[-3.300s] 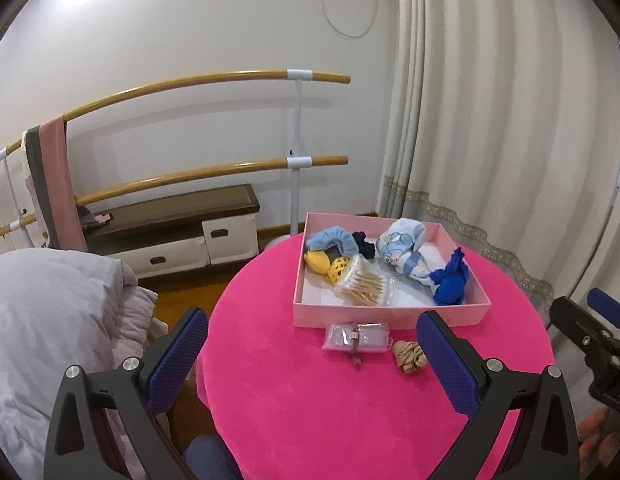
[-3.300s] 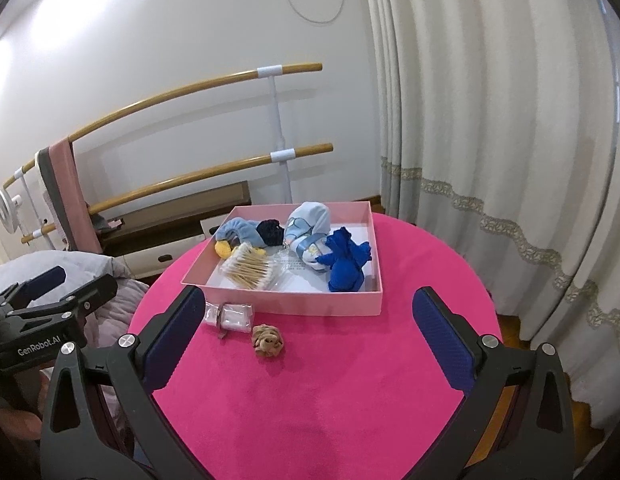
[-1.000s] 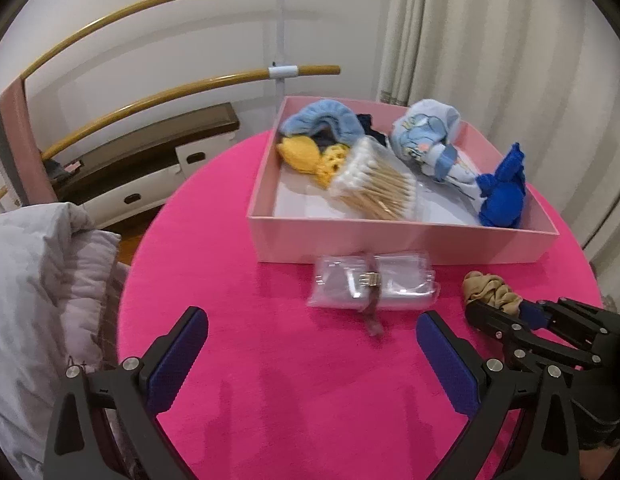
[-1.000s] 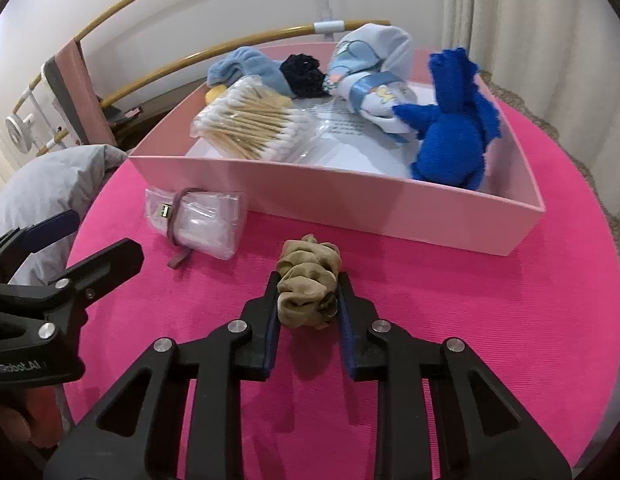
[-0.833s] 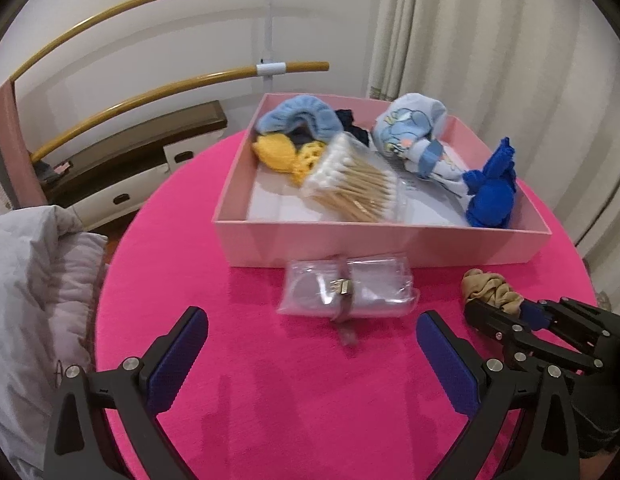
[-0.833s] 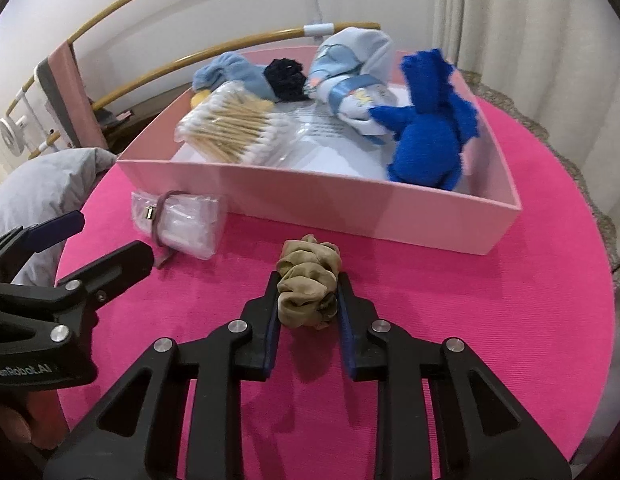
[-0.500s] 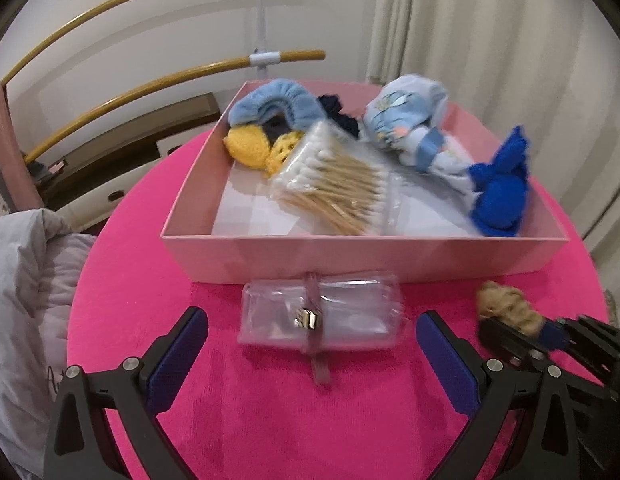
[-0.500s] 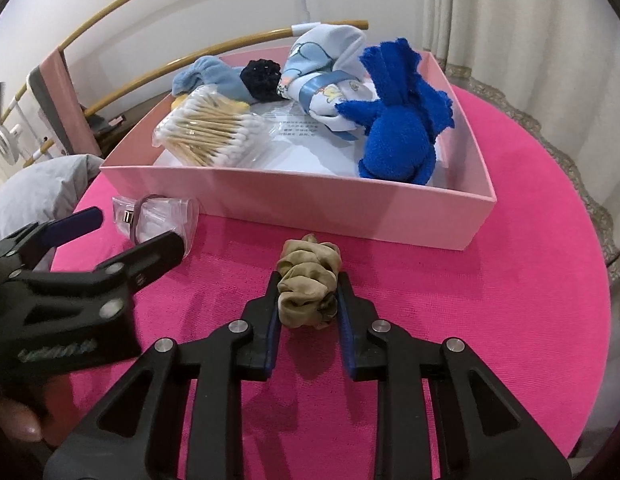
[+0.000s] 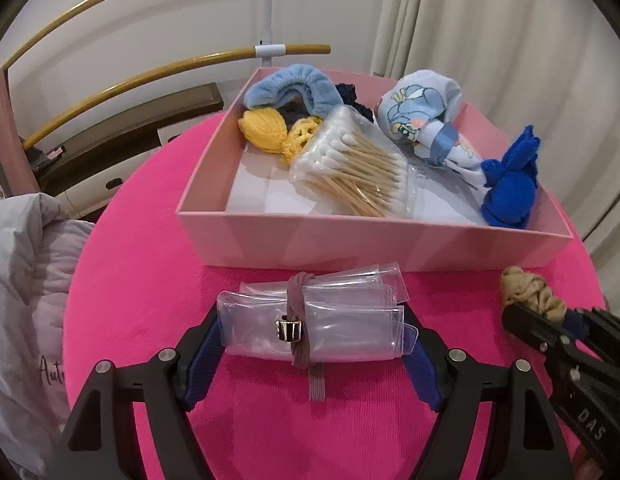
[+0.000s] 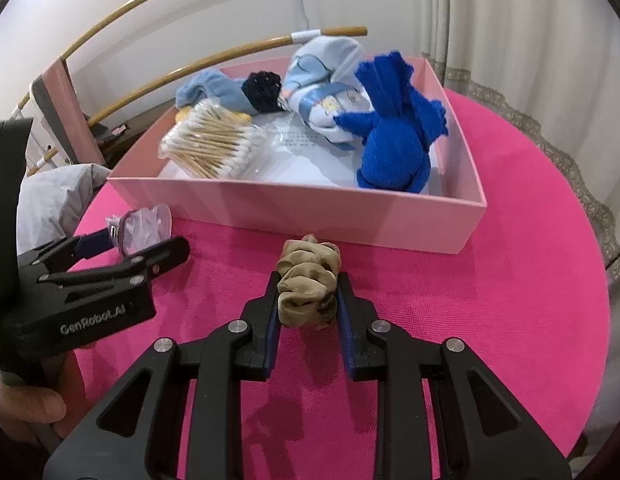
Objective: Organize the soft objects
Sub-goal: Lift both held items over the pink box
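Right wrist: right gripper (image 10: 307, 309) is clamping scrunchie (image 10: 308, 288); left gripper (image 9: 312, 342) fingers are pinching bag roll (image 9: 310, 320) ends.

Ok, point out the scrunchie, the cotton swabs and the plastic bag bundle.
scrunchie (image 10: 308, 290), right wrist view, middle of the bunched fabric.
cotton swabs (image 9: 356, 170), left wrist view, middle of the pack.
plastic bag bundle (image 9: 342, 326), left wrist view, clear plastic right of the band.

On the side of my left gripper (image 10: 110, 256), seen from my right wrist, white letters read "GenRobot.AI". On the side of my right gripper (image 9: 550, 320), seen from my left wrist, I read "DAS". The grey bedding (image 9: 26, 320) carries cursive script starting "Aut", the rest cut off.
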`<state>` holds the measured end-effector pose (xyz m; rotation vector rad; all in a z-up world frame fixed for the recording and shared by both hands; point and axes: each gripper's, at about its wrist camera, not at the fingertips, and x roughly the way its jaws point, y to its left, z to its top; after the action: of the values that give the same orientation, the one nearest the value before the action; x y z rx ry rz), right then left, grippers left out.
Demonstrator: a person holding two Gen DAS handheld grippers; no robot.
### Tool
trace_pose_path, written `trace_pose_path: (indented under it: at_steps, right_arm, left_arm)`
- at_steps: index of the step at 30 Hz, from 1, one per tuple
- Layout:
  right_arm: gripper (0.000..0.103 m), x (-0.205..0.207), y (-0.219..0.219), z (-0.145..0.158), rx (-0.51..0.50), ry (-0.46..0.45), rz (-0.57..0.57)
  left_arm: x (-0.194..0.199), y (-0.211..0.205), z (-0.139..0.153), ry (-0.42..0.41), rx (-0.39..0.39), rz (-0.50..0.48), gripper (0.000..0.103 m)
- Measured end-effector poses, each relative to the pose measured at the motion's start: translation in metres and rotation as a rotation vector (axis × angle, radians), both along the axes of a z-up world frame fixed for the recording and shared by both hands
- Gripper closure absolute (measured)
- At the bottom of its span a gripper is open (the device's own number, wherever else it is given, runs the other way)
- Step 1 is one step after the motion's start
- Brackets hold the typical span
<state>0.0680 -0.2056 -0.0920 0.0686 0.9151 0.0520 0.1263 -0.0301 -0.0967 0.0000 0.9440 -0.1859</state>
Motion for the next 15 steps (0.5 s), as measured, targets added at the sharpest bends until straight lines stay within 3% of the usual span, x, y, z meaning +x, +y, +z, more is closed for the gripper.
trace_pose_path:
  at_steps: [15]
  right_arm:
    - [0.080, -0.021, 0.016, 0.060, -0.001, -0.128, 0.027]
  left_arm:
    - [-0.060, 0.015, 0.082, -0.169, -0.019, -0.012, 0.028]
